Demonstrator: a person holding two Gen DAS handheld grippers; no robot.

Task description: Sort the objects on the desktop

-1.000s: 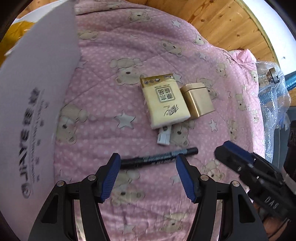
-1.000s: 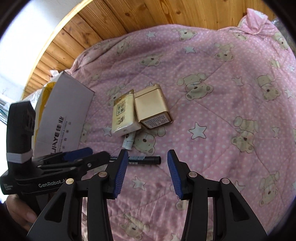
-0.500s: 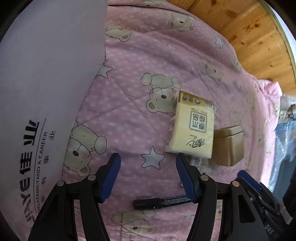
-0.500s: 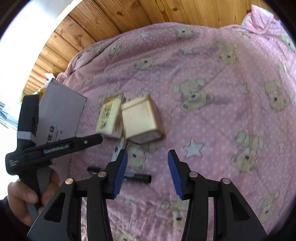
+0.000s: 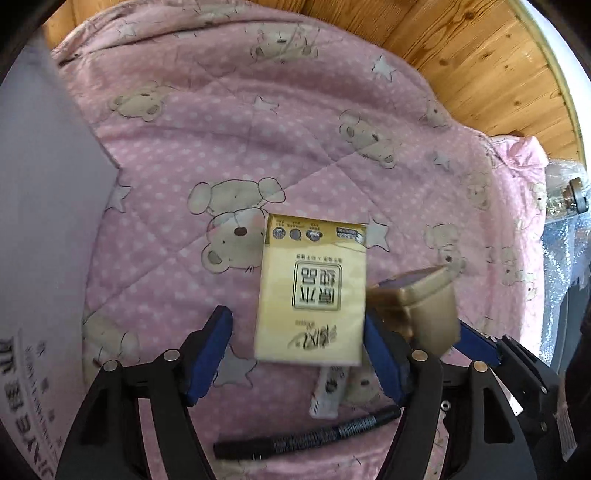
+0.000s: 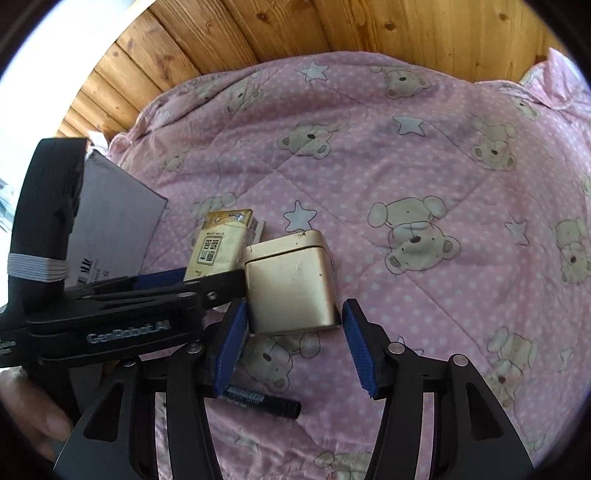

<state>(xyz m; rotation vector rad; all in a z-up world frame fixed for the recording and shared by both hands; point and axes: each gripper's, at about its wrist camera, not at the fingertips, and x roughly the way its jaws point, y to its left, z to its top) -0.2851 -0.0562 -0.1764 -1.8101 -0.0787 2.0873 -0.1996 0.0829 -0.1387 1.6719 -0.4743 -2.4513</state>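
A cream and gold tissue pack (image 5: 312, 295) lies flat on the pink bear-print quilt (image 5: 229, 155). Its near end sits between the fingers of my left gripper (image 5: 295, 354), which is open and not pressing it. Right beside the pack stands a gold tin (image 6: 291, 284). My right gripper (image 6: 295, 349) is open, with its blue pads either side of the tin's near end. A black marker (image 5: 306, 439) and a small white tube (image 5: 328, 391) lie nearer to me, under the fingers. In the right wrist view, the left gripper (image 6: 199, 280) reaches in from the left to the pack (image 6: 218, 247).
A large white printed box (image 5: 44, 258) stands close on the left, also seen as the box (image 6: 110, 229) behind the left gripper. Wooden boards (image 6: 295, 26) lie beyond the quilt's far edge. Bubble wrap (image 5: 565, 236) sits at the right. A hand (image 6: 29, 417) holds the left gripper.
Both grippers have moved forward over the marker. The left now straddles the tissue pack and the right straddles the gold tin. Both stayed open.
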